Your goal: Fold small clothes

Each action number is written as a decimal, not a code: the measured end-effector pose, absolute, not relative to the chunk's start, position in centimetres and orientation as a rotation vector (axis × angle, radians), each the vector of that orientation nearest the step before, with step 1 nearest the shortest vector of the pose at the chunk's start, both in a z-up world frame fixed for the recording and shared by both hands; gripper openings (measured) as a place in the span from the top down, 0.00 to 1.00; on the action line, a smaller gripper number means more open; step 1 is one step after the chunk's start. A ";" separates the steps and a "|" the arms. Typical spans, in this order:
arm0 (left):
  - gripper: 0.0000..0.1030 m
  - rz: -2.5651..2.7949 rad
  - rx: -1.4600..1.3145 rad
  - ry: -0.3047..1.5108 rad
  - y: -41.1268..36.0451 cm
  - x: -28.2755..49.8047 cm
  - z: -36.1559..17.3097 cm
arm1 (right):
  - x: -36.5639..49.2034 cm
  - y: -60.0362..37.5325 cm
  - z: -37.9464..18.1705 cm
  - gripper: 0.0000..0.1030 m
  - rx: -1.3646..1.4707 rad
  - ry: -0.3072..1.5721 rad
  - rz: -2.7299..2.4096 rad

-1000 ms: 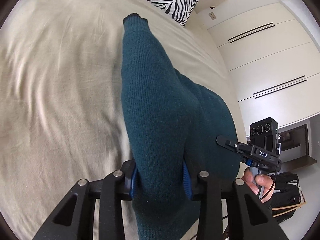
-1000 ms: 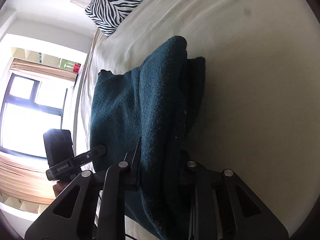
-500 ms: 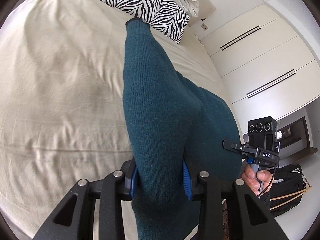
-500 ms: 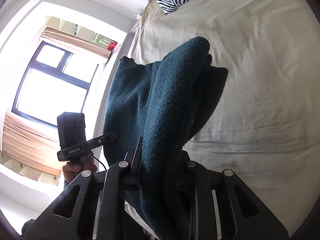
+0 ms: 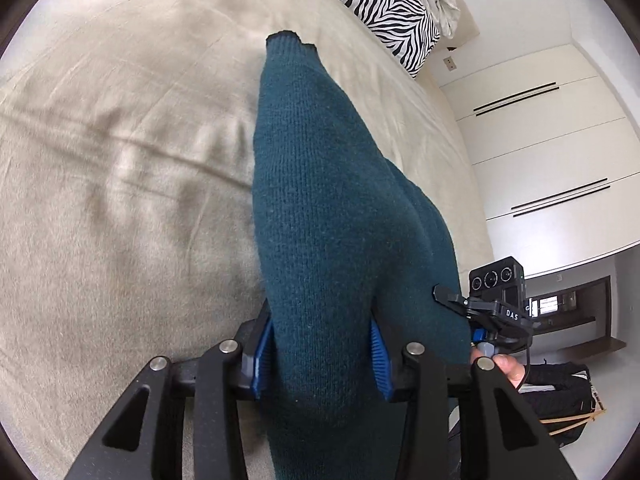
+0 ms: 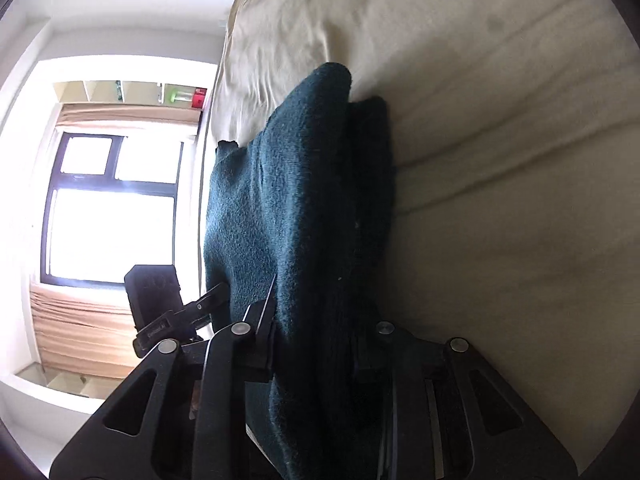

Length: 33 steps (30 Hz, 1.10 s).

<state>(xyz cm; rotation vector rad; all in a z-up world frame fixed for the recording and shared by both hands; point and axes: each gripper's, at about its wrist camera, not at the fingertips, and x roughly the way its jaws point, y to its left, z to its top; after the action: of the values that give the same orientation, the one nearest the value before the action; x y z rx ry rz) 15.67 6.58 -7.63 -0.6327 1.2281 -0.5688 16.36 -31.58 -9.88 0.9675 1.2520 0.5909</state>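
A dark teal knitted sweater (image 5: 320, 208) hangs between both grippers above the beige bed (image 5: 120, 160). My left gripper (image 5: 320, 354) is shut on the sweater, whose sleeve with its cuff stretches away from me. My right gripper (image 6: 316, 344) is shut on the sweater (image 6: 296, 208) too, with folded layers bunched between its fingers. The right gripper shows in the left wrist view (image 5: 492, 304), held by a hand. The left gripper shows in the right wrist view (image 6: 168, 312).
A zebra-striped pillow (image 5: 384, 4) lies at the head of the bed. White wardrobe doors (image 5: 552, 152) stand on one side and a bright window (image 6: 108, 208) on the other. A dark bag (image 5: 560, 396) sits on the floor.
Both grippers have swung with the sweater held between them, first up and then back toward the bed. The grips have not changed.
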 end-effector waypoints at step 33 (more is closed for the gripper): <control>0.00 -0.035 0.128 0.425 2.0 -8.9 12.4 | -8.6 -29.3 15.3 0.06 0.283 0.518 0.138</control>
<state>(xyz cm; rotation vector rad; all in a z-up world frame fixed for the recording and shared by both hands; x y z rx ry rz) -8.92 1.98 12.40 0.1283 0.4247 -0.0346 -8.61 -29.27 15.30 0.2828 0.5184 0.1383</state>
